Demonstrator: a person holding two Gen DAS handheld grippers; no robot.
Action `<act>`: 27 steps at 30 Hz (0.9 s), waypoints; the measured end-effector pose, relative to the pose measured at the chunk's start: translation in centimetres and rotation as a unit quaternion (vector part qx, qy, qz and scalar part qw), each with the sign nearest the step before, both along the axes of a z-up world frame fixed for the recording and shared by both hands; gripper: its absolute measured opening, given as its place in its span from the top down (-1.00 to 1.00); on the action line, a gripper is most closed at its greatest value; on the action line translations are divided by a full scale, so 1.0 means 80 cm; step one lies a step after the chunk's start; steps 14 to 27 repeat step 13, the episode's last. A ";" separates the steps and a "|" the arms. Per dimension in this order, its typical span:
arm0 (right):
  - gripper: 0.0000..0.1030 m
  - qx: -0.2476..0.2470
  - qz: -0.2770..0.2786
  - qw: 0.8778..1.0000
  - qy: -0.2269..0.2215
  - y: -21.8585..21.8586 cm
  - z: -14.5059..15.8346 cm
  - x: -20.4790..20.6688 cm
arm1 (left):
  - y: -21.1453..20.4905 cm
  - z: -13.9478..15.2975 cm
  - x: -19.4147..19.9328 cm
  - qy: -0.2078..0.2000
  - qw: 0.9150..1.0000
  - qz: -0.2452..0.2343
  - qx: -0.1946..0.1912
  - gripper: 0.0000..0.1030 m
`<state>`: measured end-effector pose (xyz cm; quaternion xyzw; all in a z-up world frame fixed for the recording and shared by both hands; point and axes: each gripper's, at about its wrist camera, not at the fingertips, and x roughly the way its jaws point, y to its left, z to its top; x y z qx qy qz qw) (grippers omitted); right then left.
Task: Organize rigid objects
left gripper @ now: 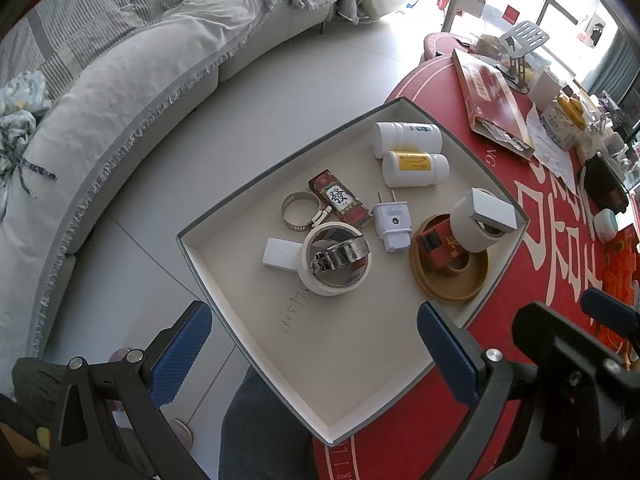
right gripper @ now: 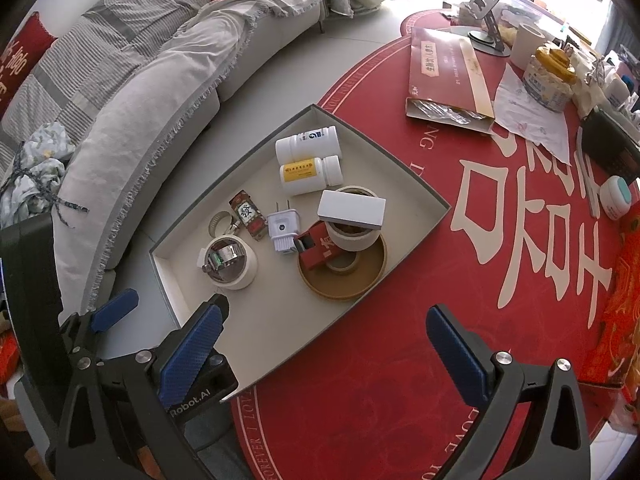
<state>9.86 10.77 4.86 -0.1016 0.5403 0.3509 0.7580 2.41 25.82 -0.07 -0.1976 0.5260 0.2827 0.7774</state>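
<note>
A shallow grey box lid [left gripper: 248, 316] [right gripper: 416, 216] lies on the red round table, overhanging its edge. In it are two white pill bottles [left gripper: 408, 138] [right gripper: 308, 142], a red mahjong-print box [left gripper: 340, 200] [right gripper: 248, 216], a white plug [left gripper: 392, 224] [right gripper: 282, 232], hose clamps [left gripper: 300, 210], a masking tape roll [left gripper: 336, 284] [right gripper: 236, 276] with a clamp inside, and a brown round lid [left gripper: 448, 284] [right gripper: 340, 288] holding a red box, a tape roll and a white block [left gripper: 492, 210] [right gripper: 352, 208]. My left gripper [left gripper: 314, 356] is open and empty above the lid's near corner. My right gripper [right gripper: 324, 356] is open and empty over the table.
A grey sofa [left gripper: 120, 100] [right gripper: 132, 80] curves along the left across bare floor. The far table holds a red flat carton [right gripper: 444, 76], papers, a jar [right gripper: 548, 80], a phone stand [right gripper: 488, 4] and a small cream pot [right gripper: 616, 196].
</note>
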 end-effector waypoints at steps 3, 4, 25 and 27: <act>-1.00 -0.001 0.001 1.000 -0.001 0.000 0.001 -0.001 | 0.002 0.000 0.000 0.001 1.000 0.003 -0.002 -0.99; -1.00 -0.001 0.001 1.000 -0.001 0.001 0.001 -0.001 | 0.003 0.000 -0.001 0.002 1.000 0.005 -0.002 -0.99; -1.00 -0.005 0.006 1.000 -0.009 0.015 0.008 -0.002 | 0.010 0.006 -0.003 -0.011 1.000 0.000 0.009 -0.99; -1.00 -0.005 0.006 1.000 -0.009 0.015 0.008 -0.002 | 0.010 0.006 -0.003 -0.011 1.000 0.000 0.009 -0.99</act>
